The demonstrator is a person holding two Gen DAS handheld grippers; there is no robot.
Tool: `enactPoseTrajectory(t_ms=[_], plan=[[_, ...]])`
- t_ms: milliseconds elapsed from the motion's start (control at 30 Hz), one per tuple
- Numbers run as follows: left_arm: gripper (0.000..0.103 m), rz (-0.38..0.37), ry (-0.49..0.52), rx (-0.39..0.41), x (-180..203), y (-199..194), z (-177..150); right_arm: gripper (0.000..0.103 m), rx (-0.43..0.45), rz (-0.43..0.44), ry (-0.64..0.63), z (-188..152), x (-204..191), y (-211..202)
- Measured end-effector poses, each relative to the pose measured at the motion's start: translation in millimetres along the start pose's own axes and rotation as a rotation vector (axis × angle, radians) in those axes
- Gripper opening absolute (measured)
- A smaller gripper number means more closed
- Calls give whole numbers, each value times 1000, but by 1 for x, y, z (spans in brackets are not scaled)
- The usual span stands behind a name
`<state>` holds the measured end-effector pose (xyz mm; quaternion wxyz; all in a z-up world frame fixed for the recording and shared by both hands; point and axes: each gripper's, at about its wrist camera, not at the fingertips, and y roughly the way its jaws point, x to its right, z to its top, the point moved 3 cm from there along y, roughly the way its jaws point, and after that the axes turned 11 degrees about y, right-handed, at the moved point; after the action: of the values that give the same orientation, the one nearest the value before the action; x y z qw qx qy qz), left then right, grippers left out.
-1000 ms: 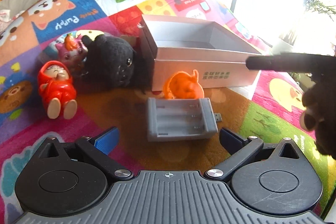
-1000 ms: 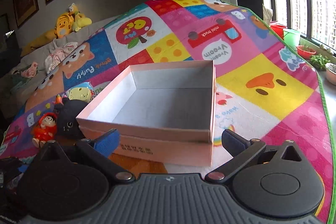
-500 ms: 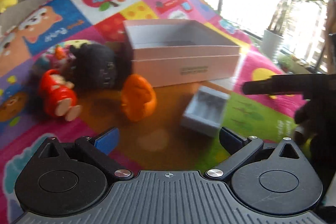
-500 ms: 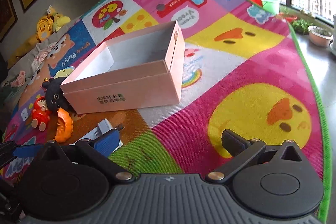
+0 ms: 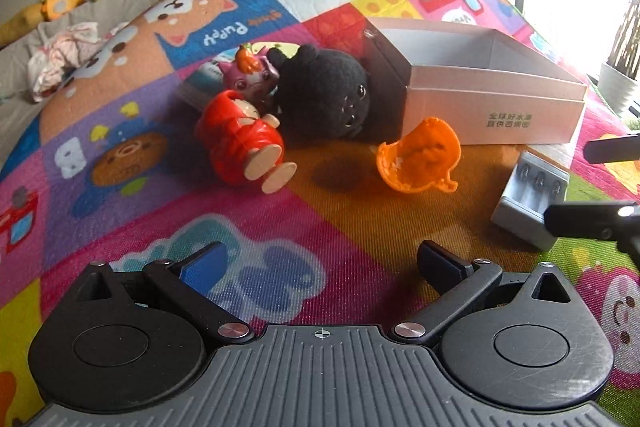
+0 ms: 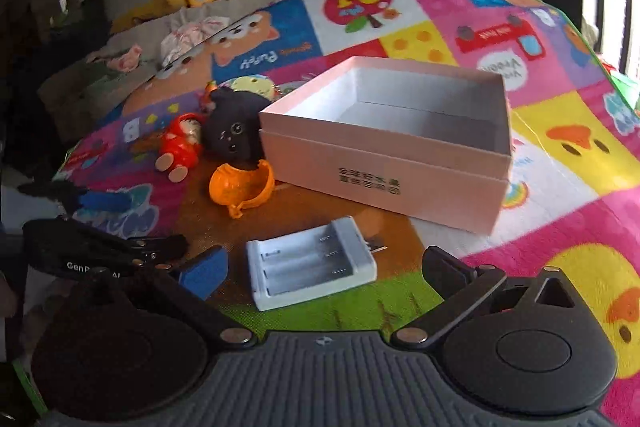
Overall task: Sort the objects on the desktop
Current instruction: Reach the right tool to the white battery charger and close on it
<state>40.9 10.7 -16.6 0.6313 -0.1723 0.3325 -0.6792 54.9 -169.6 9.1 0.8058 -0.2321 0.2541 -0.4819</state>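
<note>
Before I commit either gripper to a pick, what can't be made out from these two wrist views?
- Pink box floor: the near wall hides most in the right wrist view, all in the left.
- Pink horned figure: mostly behind the black plush and red doll.
- Grey battery holder: left wrist view partly blocked by the right gripper's jaws.
- Box print: too small to read.

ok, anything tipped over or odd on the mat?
Yes: the red figurine lies on its back, soles toward the camera, against the black plush. The orange shell lies tipped, hollow side showing. The pink box is empty.
</note>
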Motion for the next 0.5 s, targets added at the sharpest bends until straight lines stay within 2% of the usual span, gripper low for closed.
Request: enactPoseTrajectory(t_ms=[100,200,267,333,400,500], plan=[[103,-11,-14,-1,-2,0,-2,103,-44,-7,-70,4,-10,22],[103,-19,-24,0,-3,0,-3,103,-90,1,-25,7,-3,38],[103,-20,-26,2,-3,0,-4,103,-90,8,-1,6,1,38],[103,-21,-27,2,-3,0,-4,96,-71,-4,-6,3,2,30],[103,-24,-29,3,-3,0,-4,83,-74,-14,-7,-1,3,23],[103,-24,-30,4,-3,0,-4,82,-51,-62,26,-12,13,9]])
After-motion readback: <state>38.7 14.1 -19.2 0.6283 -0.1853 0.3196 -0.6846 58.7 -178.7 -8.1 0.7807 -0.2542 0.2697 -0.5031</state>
